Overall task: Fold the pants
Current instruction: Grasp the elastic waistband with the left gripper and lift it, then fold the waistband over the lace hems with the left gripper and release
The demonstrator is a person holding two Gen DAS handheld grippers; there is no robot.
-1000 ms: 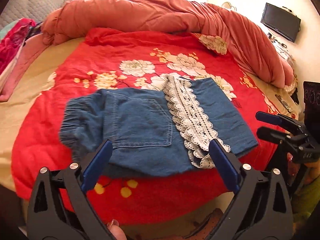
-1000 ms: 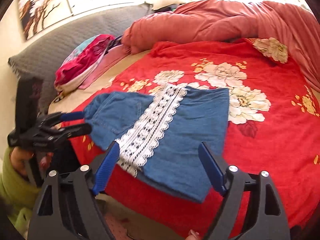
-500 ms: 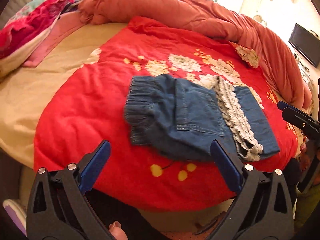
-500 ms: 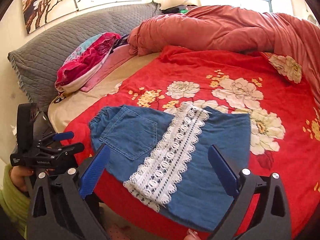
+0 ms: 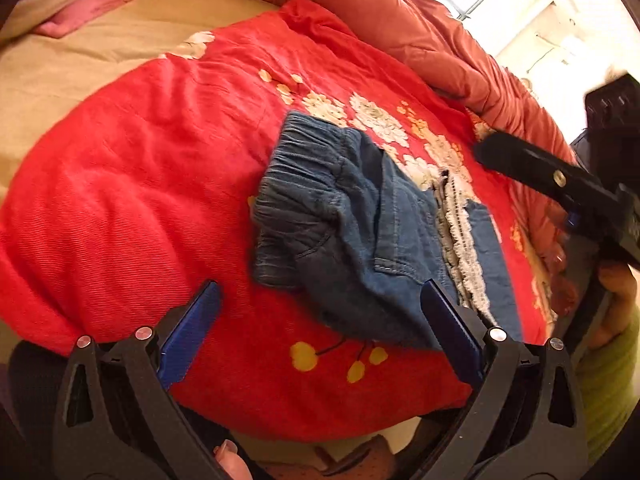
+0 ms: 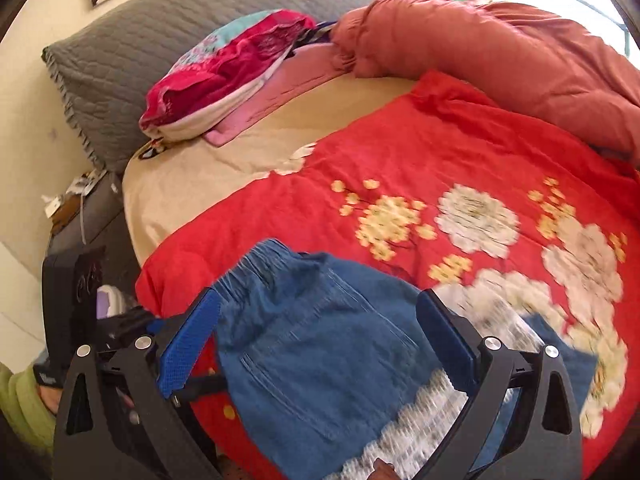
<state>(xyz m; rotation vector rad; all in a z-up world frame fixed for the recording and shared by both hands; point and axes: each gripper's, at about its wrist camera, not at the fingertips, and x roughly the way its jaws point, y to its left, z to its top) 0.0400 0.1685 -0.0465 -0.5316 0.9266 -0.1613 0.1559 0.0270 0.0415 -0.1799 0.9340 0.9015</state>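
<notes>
Left wrist view shows the pants (image 5: 372,236), denim with a lace band, lying already folded into a short bundle on the red floral quilt (image 5: 132,200) near the bed's front edge. The elastic waistband (image 5: 300,184) faces the open bedding and the lace band (image 5: 460,240) sits toward the far side. The left gripper (image 5: 320,328) hangs above the quilt with its jaws wide apart and nothing between them; only its right pad overlaps the near corner of the denim in the picture. Compared with a second ago, this view has swung to the waistband side and sits lower and closer. Right wrist view is motion-blurred; the right gripper (image 6: 320,336) is spread to its full width over the pocket area of the pants (image 6: 320,344), and its jaws have just been opening, with no fabric pinched between the pads. The right gripper has travelled from the lace side toward the waistband. Judgement: a fold appears just released, and both grippers are repositioning for a further fold or a final tidy-up; the task looks well advanced.
</notes>
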